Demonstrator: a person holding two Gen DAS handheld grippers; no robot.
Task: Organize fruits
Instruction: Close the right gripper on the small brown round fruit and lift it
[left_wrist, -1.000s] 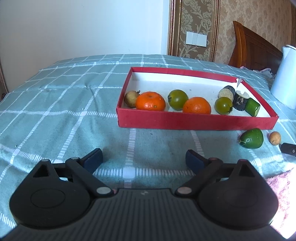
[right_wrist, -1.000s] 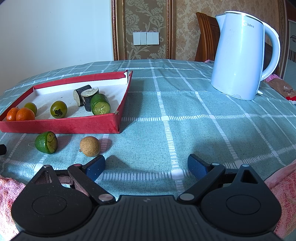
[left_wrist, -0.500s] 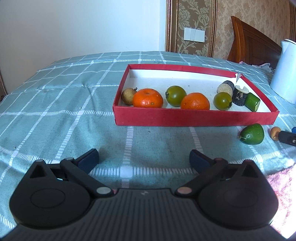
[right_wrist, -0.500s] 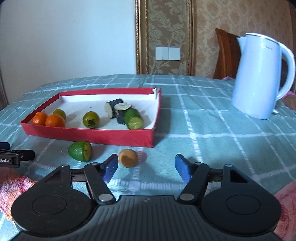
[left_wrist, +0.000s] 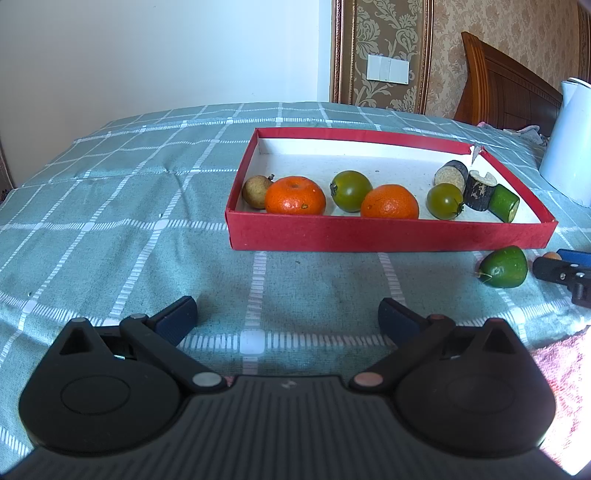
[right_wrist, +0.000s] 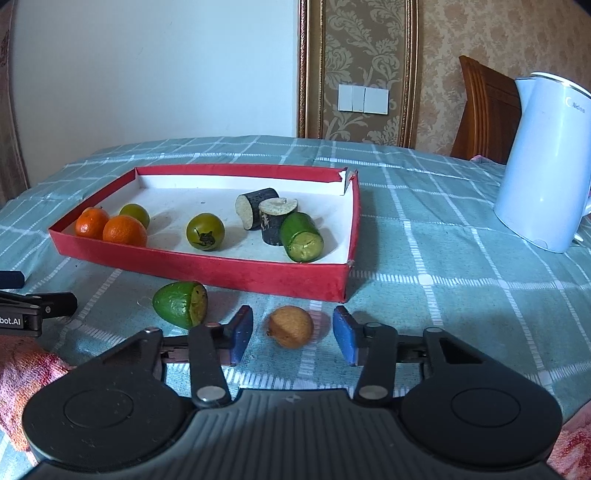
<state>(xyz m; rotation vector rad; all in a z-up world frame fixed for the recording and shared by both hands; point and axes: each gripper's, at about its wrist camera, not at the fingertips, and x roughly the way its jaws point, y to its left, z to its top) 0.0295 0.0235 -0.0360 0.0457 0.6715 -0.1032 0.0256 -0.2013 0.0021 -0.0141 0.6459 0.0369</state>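
Observation:
A red tray (left_wrist: 388, 236) (right_wrist: 221, 266) on the checked cloth holds two oranges (left_wrist: 295, 195), green round fruits (left_wrist: 351, 190) and cut cylinder pieces (right_wrist: 301, 236). A small brown fruit (right_wrist: 290, 326) lies on the cloth in front of the tray. My right gripper (right_wrist: 293, 332) is open, with its blue pads on either side of the brown fruit, not touching it. A cut green fruit (right_wrist: 181, 304) (left_wrist: 504, 266) lies just left of it. My left gripper (left_wrist: 286, 319) is open and empty, above the cloth in front of the tray's left part.
A white electric kettle (right_wrist: 550, 162) stands on the cloth at the right. A wooden headboard (left_wrist: 506, 92) and a papered wall stand behind. A red towel (right_wrist: 22, 373) lies at the near edge. My right gripper's fingertip shows in the left wrist view (left_wrist: 561, 271).
My right gripper moved forward and left, so the brown fruit now lies between its pads, and its jaws have narrowed. My left gripper shifted slightly left and stays open.

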